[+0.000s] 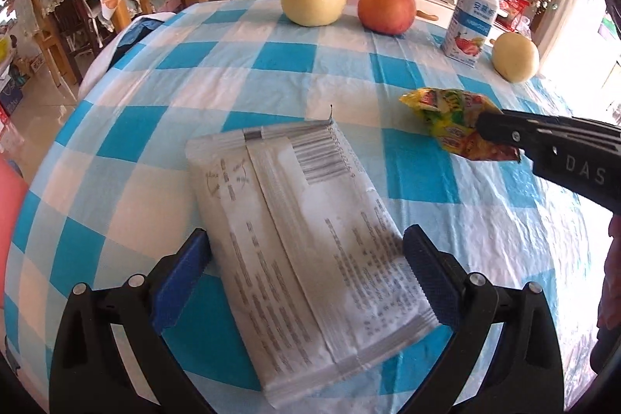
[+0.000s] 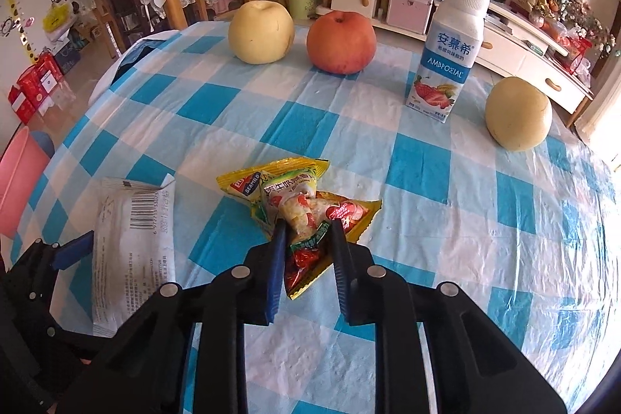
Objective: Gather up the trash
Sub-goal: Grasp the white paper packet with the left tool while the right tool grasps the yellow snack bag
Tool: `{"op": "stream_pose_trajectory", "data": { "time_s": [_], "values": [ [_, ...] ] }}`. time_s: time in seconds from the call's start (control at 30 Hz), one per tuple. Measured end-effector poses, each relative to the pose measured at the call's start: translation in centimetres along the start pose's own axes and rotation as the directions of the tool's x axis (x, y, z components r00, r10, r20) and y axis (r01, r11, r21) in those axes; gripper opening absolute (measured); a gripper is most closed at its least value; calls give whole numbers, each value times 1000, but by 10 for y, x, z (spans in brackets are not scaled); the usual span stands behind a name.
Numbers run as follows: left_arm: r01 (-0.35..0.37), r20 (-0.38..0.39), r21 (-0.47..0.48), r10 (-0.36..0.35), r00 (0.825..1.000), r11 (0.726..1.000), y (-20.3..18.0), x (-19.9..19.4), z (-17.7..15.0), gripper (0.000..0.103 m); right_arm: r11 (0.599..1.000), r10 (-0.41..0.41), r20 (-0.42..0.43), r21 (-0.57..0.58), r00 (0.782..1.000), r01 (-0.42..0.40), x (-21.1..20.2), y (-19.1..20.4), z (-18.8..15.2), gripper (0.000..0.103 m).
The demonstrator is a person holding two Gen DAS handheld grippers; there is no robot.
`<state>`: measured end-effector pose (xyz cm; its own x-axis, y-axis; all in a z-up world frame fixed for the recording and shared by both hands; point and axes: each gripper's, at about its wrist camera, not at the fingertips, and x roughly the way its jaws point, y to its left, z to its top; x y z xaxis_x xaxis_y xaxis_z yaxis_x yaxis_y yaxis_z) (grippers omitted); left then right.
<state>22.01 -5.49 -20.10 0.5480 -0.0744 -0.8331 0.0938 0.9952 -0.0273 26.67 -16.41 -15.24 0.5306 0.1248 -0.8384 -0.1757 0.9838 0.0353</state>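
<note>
On the blue-and-white checked surface [image 2: 446,181], the right claw [image 2: 308,231] is pinching a crumpled yellow snack wrapper [image 2: 295,196], its jaws narrow with the pads pressing on the packet. Just to the left, the left claw [image 1: 306,251] is standing wide, its blue pads [image 1: 182,274] sitting on either side of a flat white wrapper [image 1: 302,227] lying printed side up; they are not squeezing it. Along the far edge are sitting two yellow pears [image 2: 260,32], a red apple [image 2: 341,41] and a yogurt bottle [image 2: 446,57].
</note>
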Motion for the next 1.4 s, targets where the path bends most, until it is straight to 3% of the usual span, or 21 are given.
{"op": "stream_pose_trajectory", "data": {
  "time_s": [0.37, 0.5, 0.77, 0.87, 0.9, 0.93, 1.0, 1.03, 1.1, 1.17, 1.2, 1.27, 1.3, 1.4],
  "values": [
    [-10, 46, 38, 8, 999, 999, -1, 6, 4, 97, 1000, 16, -3, -2, 1000, -16, 0, 7, 1, 24],
    [-1, 63, 48, -2, 998, 999, 0, 1, 3, 80, 1000, 12, -11, -9, 1000, -12, 1, 9, -1, 23],
    [38, 68, 14, -39, 997, 999, 13, -5, 6, 61, 998, 46, -51, -49, 998, -49, 3, 15, -15, 26],
    [55, 63, -6, -54, 997, 998, 20, -7, 8, 55, 997, 60, -46, -51, 997, -62, 3, 15, -16, 40],
    [57, 61, -7, -57, 997, 998, 22, -7, 8, 55, 997, 51, -37, -53, 998, -53, 2, 16, -15, 53],
    [58, 61, -7, -58, 996, 998, 22, -7, 8, 55, 997, 47, -33, -54, 998, -49, 3, 16, -15, 62],
    [62, 55, -10, -61, 997, 998, 23, -8, 8, 58, 997, 44, -29, -57, 999, -46, 6, 17, -12, 67],
    [63, 50, -16, -62, 997, 998, 23, -9, 9, 68, 998, 24, -24, -62, 999, -26, 8, 17, -11, 74],
    [63, 47, -9, -62, 997, 998, 20, -11, 9, 84, 998, 0, -19, -67, 1000, -1, 14, 16, -8, 77],
    [42, 49, 21, -43, 998, 999, 10, -11, 8, 90, 999, 7, -18, -54, 1000, -8, 21, 11, -5, 78],
    [34, 43, 39, -36, 998, 999, 4, -9, 7, 95, 999, 13, -15, -45, 1000, -14, 24, 8, -4, 78],
    [13, 15, 72, -14, 1000, 997, -7, 1, 4, 97, 999, 2, -20, -37, 1000, -2, 29, 3, -2, 76],
    [-7, 14, 83, 6, 1000, 997, -11, 4, 3, 98, 999, 5, -28, -32, 1000, -6, 32, 1, -2, 64],
    [-42, 28, 101, 39, 999, 994, -17, 8, 3, 99, 1000, 16, -33, -17, 999, -16, 34, -2, -1, 60]
  ]
}}
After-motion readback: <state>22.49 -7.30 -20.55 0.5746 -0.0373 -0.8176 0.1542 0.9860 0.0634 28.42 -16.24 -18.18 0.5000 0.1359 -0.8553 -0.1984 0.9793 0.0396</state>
